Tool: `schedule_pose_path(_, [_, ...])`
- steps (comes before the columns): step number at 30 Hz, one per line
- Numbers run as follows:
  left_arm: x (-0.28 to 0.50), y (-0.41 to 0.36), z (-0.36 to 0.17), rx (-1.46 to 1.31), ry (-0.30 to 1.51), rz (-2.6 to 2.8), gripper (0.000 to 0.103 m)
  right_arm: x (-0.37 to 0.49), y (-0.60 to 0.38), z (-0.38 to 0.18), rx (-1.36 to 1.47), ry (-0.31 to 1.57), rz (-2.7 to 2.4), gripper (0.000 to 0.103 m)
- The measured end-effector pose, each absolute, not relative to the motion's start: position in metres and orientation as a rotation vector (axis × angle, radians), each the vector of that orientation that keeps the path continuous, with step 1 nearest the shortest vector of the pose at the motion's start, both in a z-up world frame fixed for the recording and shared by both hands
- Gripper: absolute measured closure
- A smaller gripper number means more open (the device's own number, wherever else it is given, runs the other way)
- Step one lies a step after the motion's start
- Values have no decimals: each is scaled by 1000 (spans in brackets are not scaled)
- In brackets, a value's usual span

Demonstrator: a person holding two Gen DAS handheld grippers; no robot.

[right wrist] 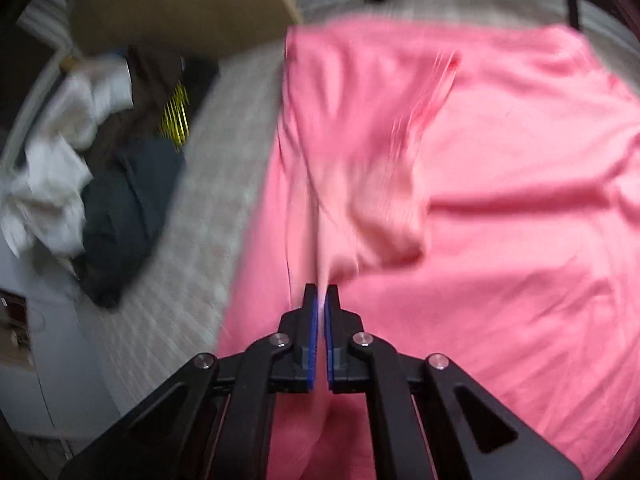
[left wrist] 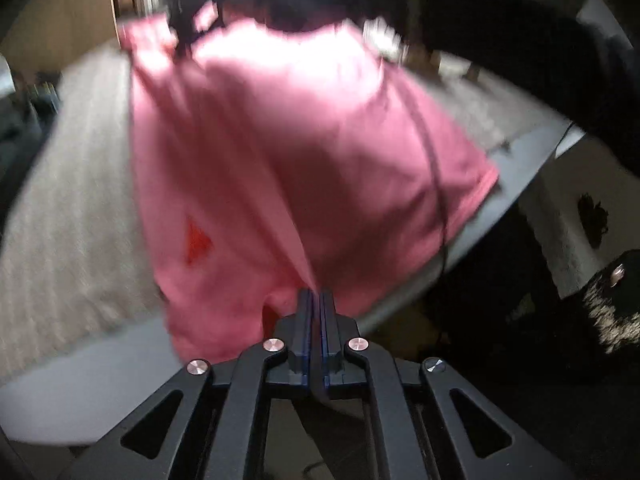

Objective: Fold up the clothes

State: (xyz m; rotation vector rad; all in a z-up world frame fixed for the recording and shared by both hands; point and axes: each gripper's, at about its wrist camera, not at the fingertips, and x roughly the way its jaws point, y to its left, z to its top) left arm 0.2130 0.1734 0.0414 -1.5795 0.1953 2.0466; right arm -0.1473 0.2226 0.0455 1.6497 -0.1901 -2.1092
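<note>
Left wrist view: the left tool (left wrist: 316, 296) has its two jaws pressed together on a bit of the pink shirt (left wrist: 288, 152). The cloth goes right into the thin gap between the blue pads, so the tool is pinching it. The shirt stretches away from the tool and looks pulled up off the bed (left wrist: 68, 208), which has a pale striped cover. A small red mark (left wrist: 196, 240) shows on the pink cloth. The picture is blurry, so the tool is likely moving fast.

In the right wrist view, the right tool (right wrist: 321, 294) is also squeezed shut on the pink shirt (right wrist: 500, 208). A ridge of cloth runs up from its tips, as if the tool is tugging it. A sleeve (right wrist: 408, 168) seems to lie on top of the shirt's body near the tips. Most of the shirt is spread on the bed (right wrist: 192, 248).

I think both tools hold the shirt at two spots so it can be lifted and laid over in a neat fold without sagging.

There is no basket or box for clothes that I can see. A loose pile of other clothes (right wrist: 92, 184), white, dark and one with yellow stripes, sits on the bed well apart from the pink shirt. They are likely waiting their turn.
</note>
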Motion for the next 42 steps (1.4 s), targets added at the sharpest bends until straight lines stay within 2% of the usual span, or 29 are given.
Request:
schedule_pose_path(2, [226,166,47,-1602,172,2029,91,-137,219,56,1639,-25,-2181,84])
schedule_pose_path(4, [235,147,63,-1595,141,2094,73,-120,226,71,1583,51,-2236,82])
schedule_pose_path(10, [216,90,60,-1660,-6,2316,73,-25,256,96,1461,10,-2160,82])
schedule_pose_path(14, [200,77,38,-1699,-90,2296,73,43,262,77,1526,-52,-1970,82])
schedule_pose_path(17, [193,80,28,-1703,-118,2235,73,82,248,61,1545,30,-1919,82])
schedule_pose_path(18, [192,82,28,-1684,-135,2214,75,90,242,57,1538,55,-1917,82])
schedule_pose_path(19, [191,84,28,-1670,-136,2198,91,97,237,52,1532,77,-1918,82])
schedule_pose_path(20, [192,86,30,-1660,-124,2189,101,101,234,50,1526,84,-1922,82])
schedule_pose_path(26, [209,81,56,-1639,0,2215,100,121,232,57,1528,148,-1912,82])
schedule_pose_path(29, [212,70,61,-1721,-3,2182,98,126,248,74,1518,54,-1923,82])
schedule_pose_path(30, [214,65,66,-1730,-11,2194,91,127,257,84,1498,19,-1943,82])
schedule_pose_path(31, [216,61,73,-1723,-28,2203,78,128,267,95,1473,-12,-1970,82])
schedule_pose_path(32, [218,57,79,-1708,-45,2207,73,128,276,105,1453,-28,-2005,82])
schedule_pose_path(33, [219,54,85,-1689,-47,2225,69,129,287,114,1435,-36,-2048,82])
schedule_pose_path(35, [216,52,95,-1671,-23,2273,69,130,315,133,1403,-75,-2132,82])
schedule_pose_path(42, [210,35,98,-1633,-332,2391,69,141,414,191,1269,-255,-2397,82])
